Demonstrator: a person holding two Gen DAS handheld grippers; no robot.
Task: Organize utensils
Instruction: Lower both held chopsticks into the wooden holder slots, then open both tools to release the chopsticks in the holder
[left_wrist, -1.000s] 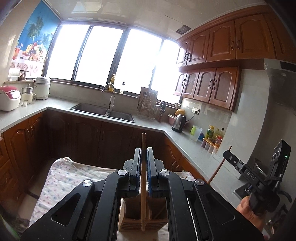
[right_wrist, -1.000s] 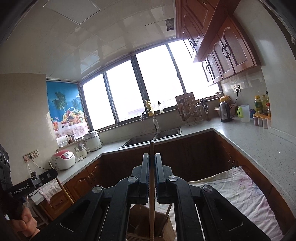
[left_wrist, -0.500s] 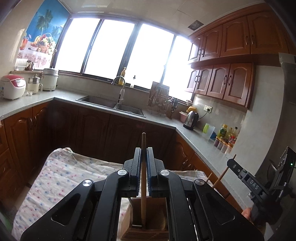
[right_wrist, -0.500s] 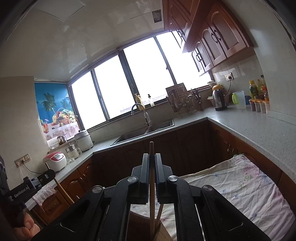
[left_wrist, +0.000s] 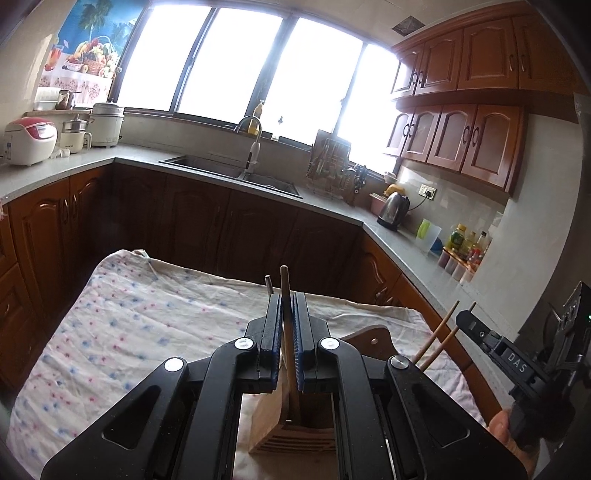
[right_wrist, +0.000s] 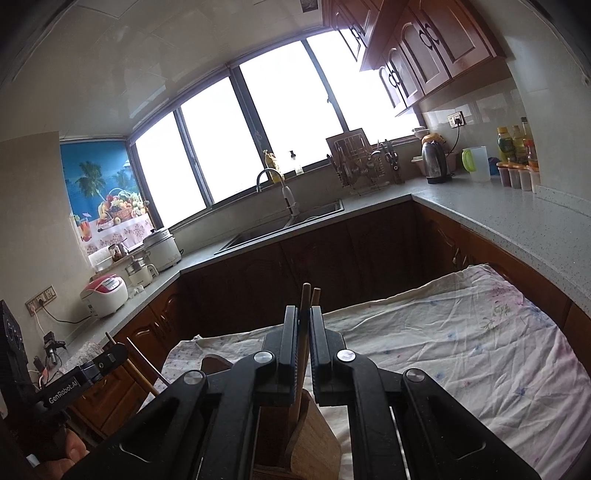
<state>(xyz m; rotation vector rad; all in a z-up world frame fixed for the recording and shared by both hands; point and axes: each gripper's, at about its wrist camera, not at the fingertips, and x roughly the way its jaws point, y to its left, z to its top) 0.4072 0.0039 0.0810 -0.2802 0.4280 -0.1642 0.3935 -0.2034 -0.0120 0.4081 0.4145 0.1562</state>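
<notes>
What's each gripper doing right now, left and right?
Left gripper: shut on a wooden chopstick, lower end in the wooden holder.
Right gripper: shut on another chopstick over the holder.

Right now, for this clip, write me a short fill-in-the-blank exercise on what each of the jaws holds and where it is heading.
1. The left gripper is shut on a wooden ____.
2. The lower end of the chopstick in the right gripper points down into a wooden ____.
3. The holder stands on a table covered by a floral ____.
4. On the far counter, the faucet rises over the ____.

Missing words: chopstick; holder; cloth; sink
</notes>
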